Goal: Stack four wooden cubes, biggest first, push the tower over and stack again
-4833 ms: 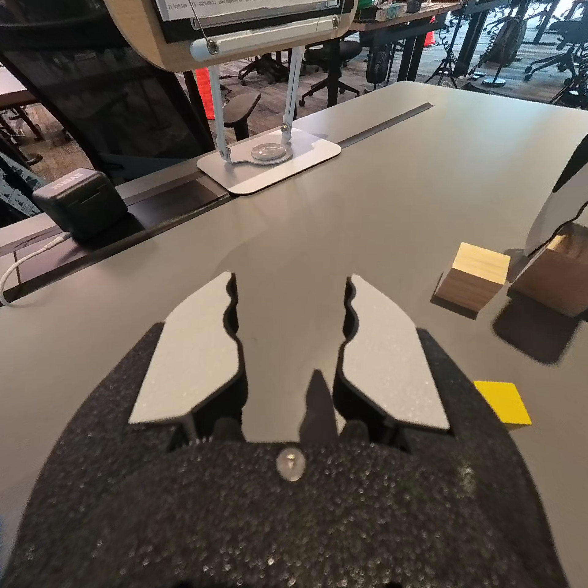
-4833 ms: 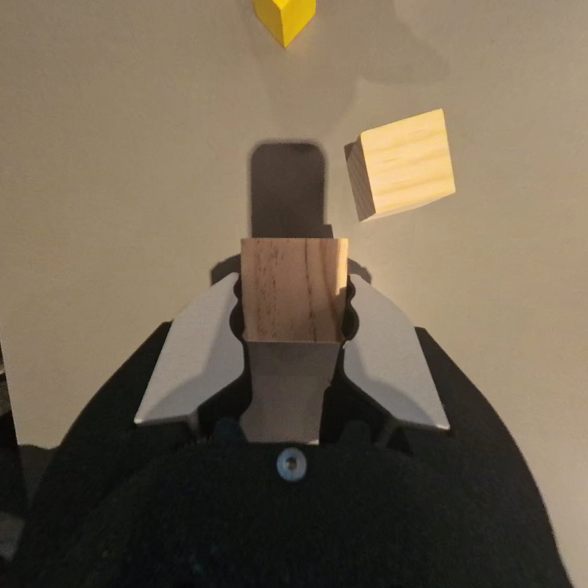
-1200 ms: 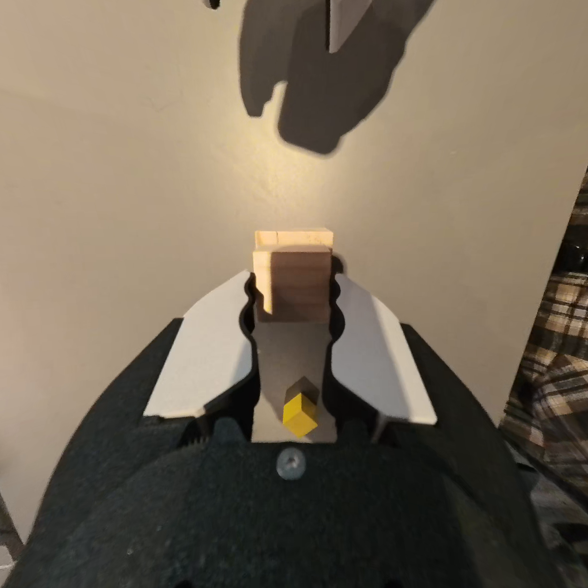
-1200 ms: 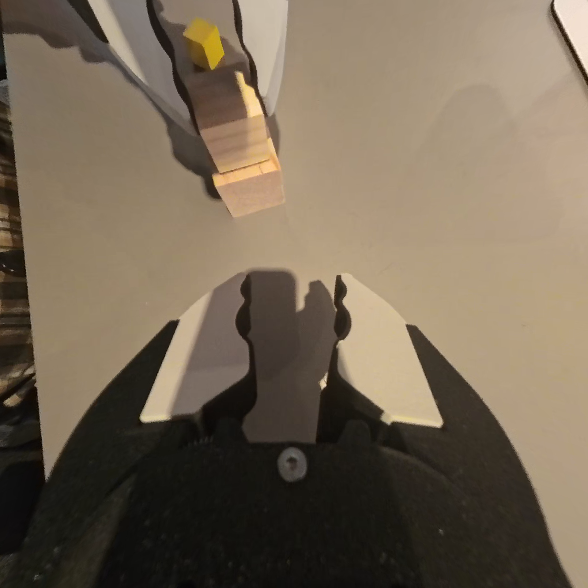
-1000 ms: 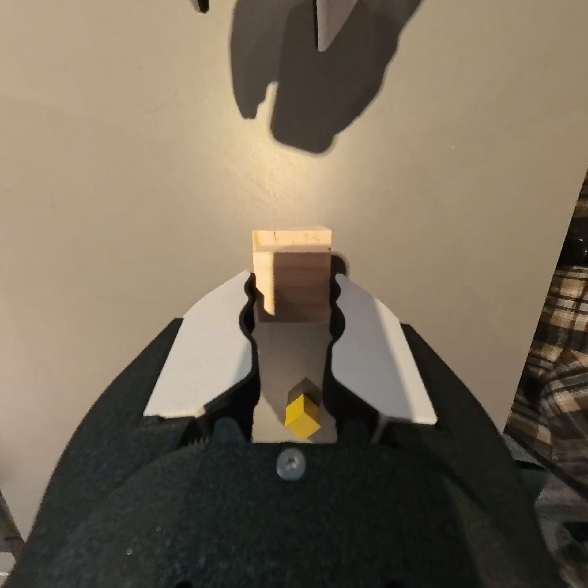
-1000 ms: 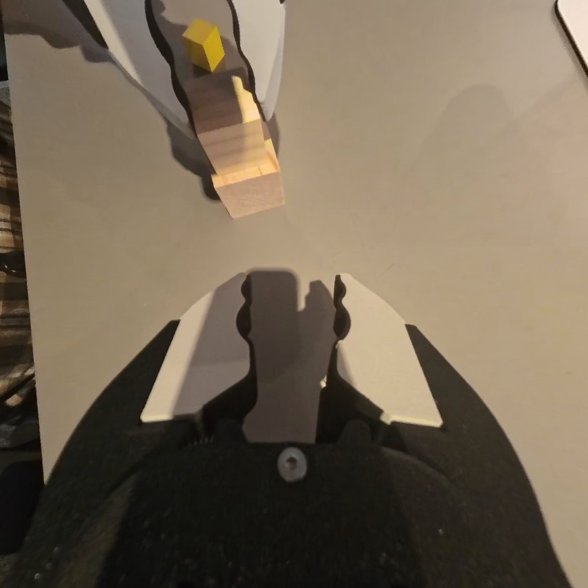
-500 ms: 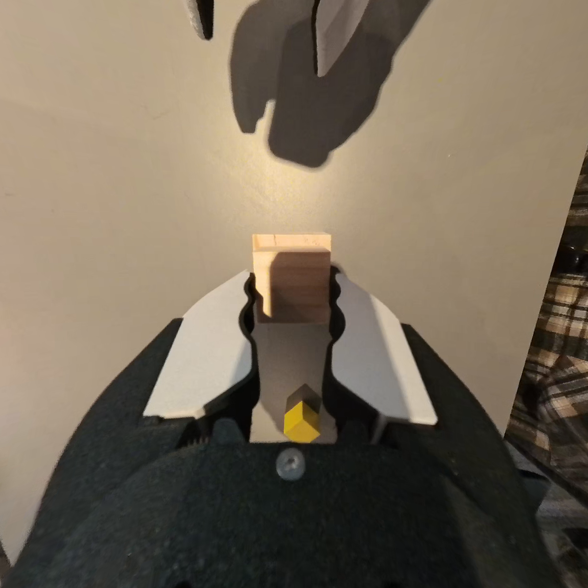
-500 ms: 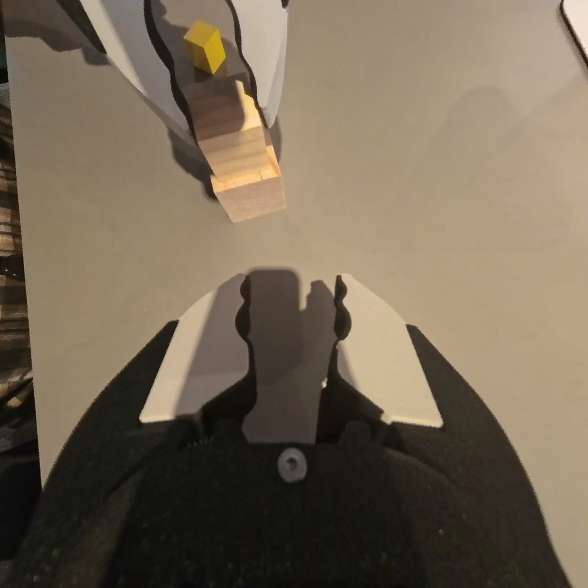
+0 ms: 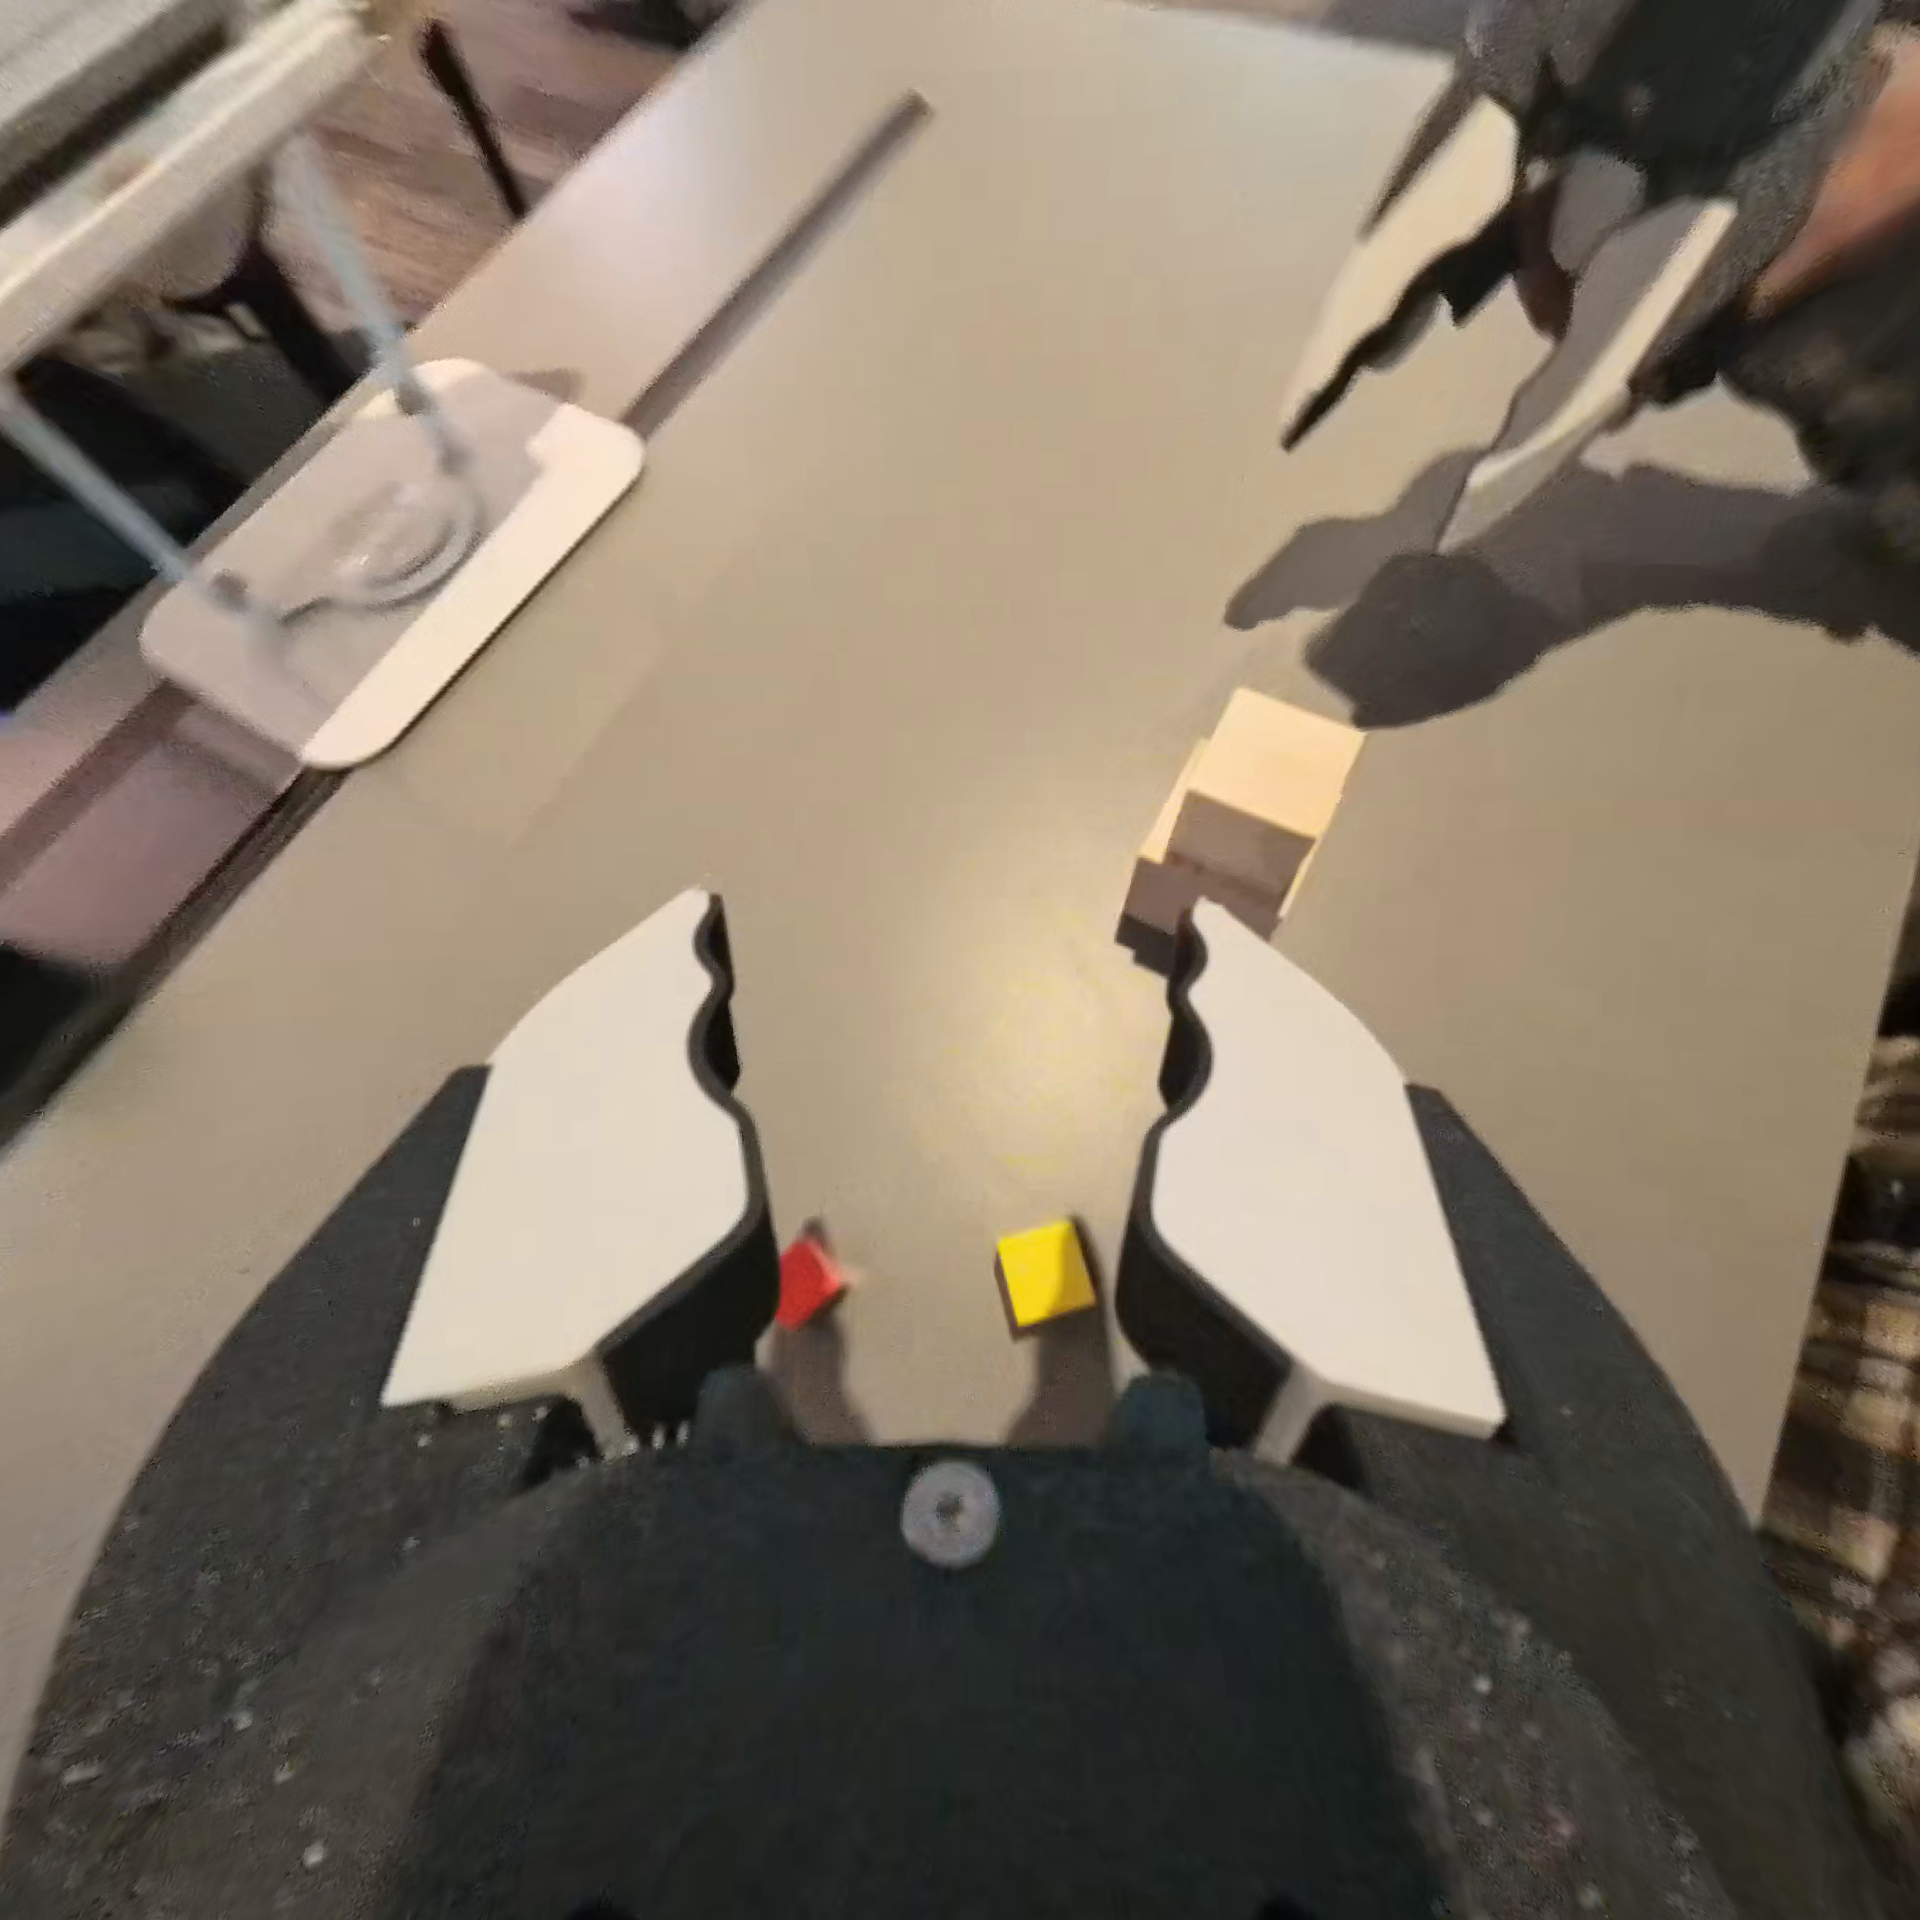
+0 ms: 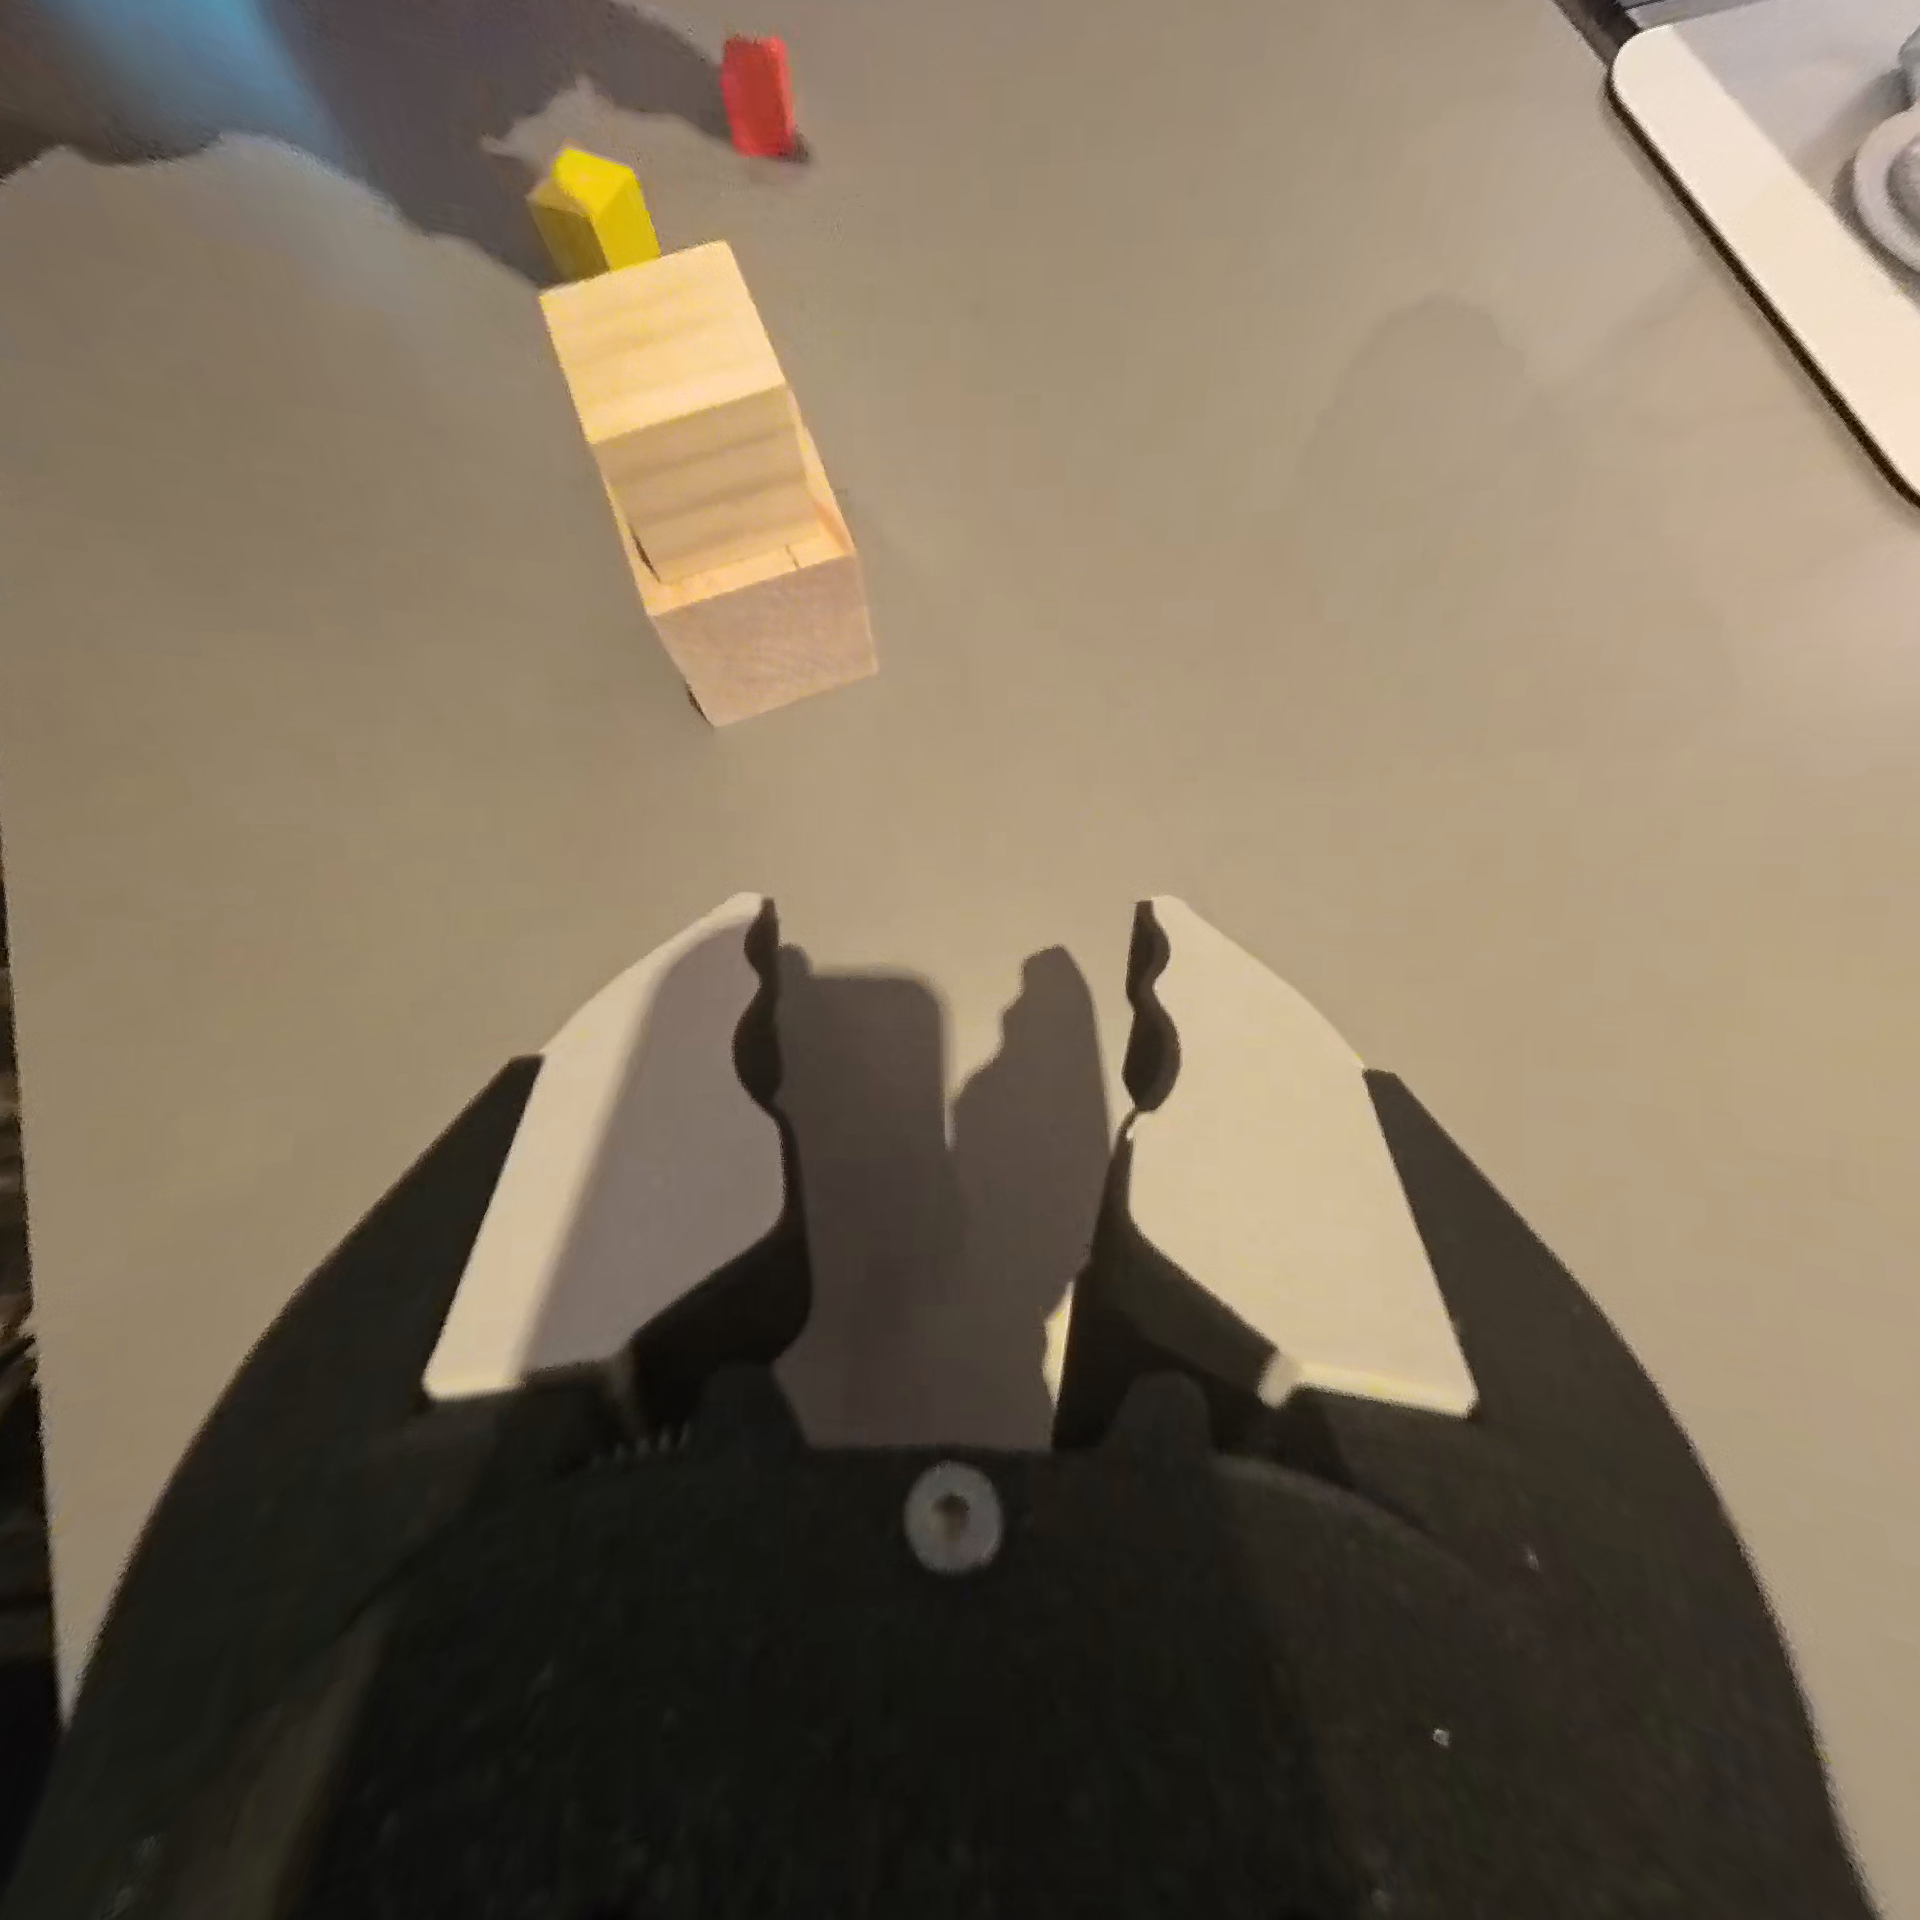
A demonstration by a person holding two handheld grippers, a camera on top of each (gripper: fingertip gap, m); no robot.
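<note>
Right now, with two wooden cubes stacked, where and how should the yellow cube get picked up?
Grip the yellow cube across two opposite flat side faces, coming straight down from above. It sits alone on the table, apart from the stack and the red cube, so both sides look free. The left gripper is open and nearest; turn its fingers to match the faces.

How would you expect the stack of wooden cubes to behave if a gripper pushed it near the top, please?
The stack of wooden cubes looks tall over a narrow base, so it would probably tip rather than slide. Its cubes seem merely stacked, slightly offset, so they would likely scatter.
</note>
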